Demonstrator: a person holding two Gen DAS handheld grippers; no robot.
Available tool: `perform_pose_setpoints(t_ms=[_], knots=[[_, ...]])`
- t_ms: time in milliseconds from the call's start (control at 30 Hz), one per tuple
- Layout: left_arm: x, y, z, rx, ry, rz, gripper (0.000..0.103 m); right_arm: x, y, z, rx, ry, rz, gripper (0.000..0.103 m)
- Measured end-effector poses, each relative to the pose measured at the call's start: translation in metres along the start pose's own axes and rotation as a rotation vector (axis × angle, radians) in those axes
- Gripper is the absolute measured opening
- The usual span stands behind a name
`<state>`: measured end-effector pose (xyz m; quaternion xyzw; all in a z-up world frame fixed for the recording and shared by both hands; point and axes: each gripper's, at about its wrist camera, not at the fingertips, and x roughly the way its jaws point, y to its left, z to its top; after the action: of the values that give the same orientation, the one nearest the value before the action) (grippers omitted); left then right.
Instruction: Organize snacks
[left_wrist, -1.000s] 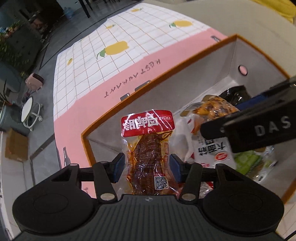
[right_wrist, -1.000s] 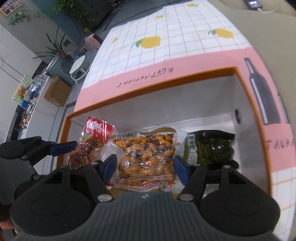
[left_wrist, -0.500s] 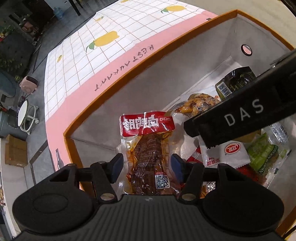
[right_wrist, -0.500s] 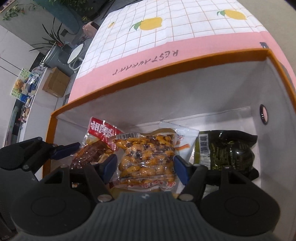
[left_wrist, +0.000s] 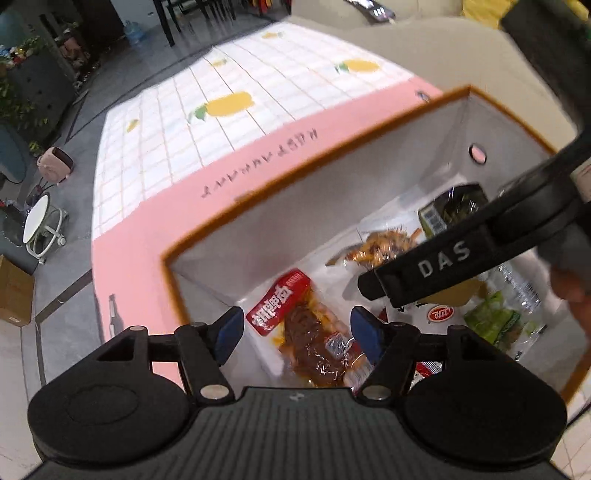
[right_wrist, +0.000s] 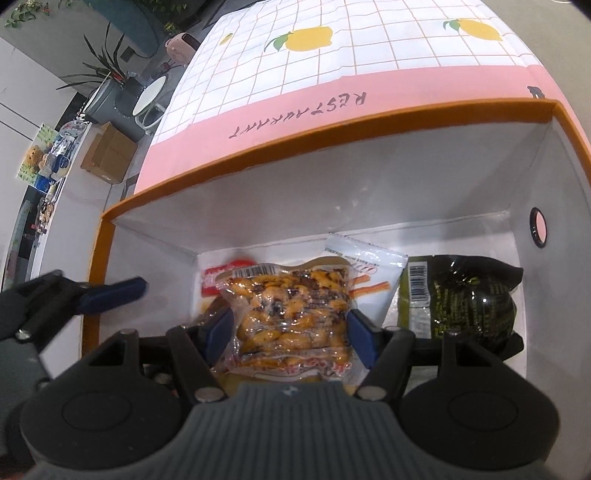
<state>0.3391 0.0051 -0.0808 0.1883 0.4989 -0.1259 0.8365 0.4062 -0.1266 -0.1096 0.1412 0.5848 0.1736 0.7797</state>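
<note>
Left gripper (left_wrist: 297, 329) jaws just opened, red-labelled packet (left_wrist: 308, 334) loose between — right gripper (right_wrist: 291, 334) clamps peanut packet (right_wrist: 291, 314).

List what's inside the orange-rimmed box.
Box holds a red-labelled meat pack, orange snack pack, dark green pack, white sachets, green packet. Anything beneath is hidden.

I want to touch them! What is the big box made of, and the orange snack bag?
Box: looks like stiff cardboard, matte white inside, with folded creases and an orange rim. Orange snack bag: clear, glossy plastic film, probably; it shines, crinkles, and shows the food inside.
</note>
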Motion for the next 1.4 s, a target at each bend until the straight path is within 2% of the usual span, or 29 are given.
perform_pose_setpoints(t_ms=[133, 200, 267, 467, 600, 800, 833, 867, 933, 967, 1167, 1267, 1400], knots=[[-0.019, 0.02, -0.002, -0.064, -0.038, -0.022, 0.077, 0.004, 0.006, 0.001, -0.005, 0.001, -0.006, 0.065], [-0.027, 0.027, -0.002, -0.095, -0.048, -0.041, 0.073, 0.009, 0.009, 0.001, -0.004, 0.003, -0.018, 0.065], [-0.034, 0.031, -0.003, -0.117, -0.058, -0.029, 0.073, 0.012, 0.012, 0.001, -0.011, -0.001, -0.029, 0.065], [-0.042, 0.029, -0.007, -0.129, -0.07, -0.028, 0.072, 0.023, 0.031, 0.005, -0.032, 0.0, -0.057, 0.068], [-0.045, 0.031, -0.01, -0.13, -0.06, -0.046, 0.072, 0.022, 0.029, 0.004, -0.032, 0.011, -0.075, 0.069], [-0.049, 0.029, -0.015, -0.133, -0.061, -0.047, 0.072, 0.012, 0.031, 0.003, -0.016, 0.002, -0.05, 0.07], [-0.049, 0.028, -0.016, -0.136, -0.062, -0.047, 0.072, 0.011, 0.031, 0.002, -0.024, -0.002, -0.05, 0.068], [-0.05, 0.028, -0.017, -0.138, -0.062, -0.047, 0.072, 0.011, 0.032, 0.001, -0.033, 0.001, -0.05, 0.055], [-0.051, 0.027, -0.018, -0.142, -0.059, -0.049, 0.072, 0.012, 0.034, 0.0, -0.044, 0.008, -0.064, 0.04], [-0.052, 0.027, -0.019, -0.142, -0.057, -0.048, 0.072, 0.013, 0.035, -0.001, -0.051, 0.008, -0.071, 0.037], [-0.062, 0.022, -0.021, -0.148, -0.063, -0.043, 0.072, 0.009, 0.038, -0.004, -0.084, 0.005, -0.084, 0.028], [-0.07, 0.021, -0.023, -0.165, -0.075, -0.051, 0.072, -0.008, 0.038, -0.007, -0.087, -0.017, -0.072, 0.029], [-0.09, 0.016, -0.031, -0.227, -0.138, -0.076, 0.072, -0.038, 0.042, -0.019, -0.122, -0.053, -0.057, 0.029]])
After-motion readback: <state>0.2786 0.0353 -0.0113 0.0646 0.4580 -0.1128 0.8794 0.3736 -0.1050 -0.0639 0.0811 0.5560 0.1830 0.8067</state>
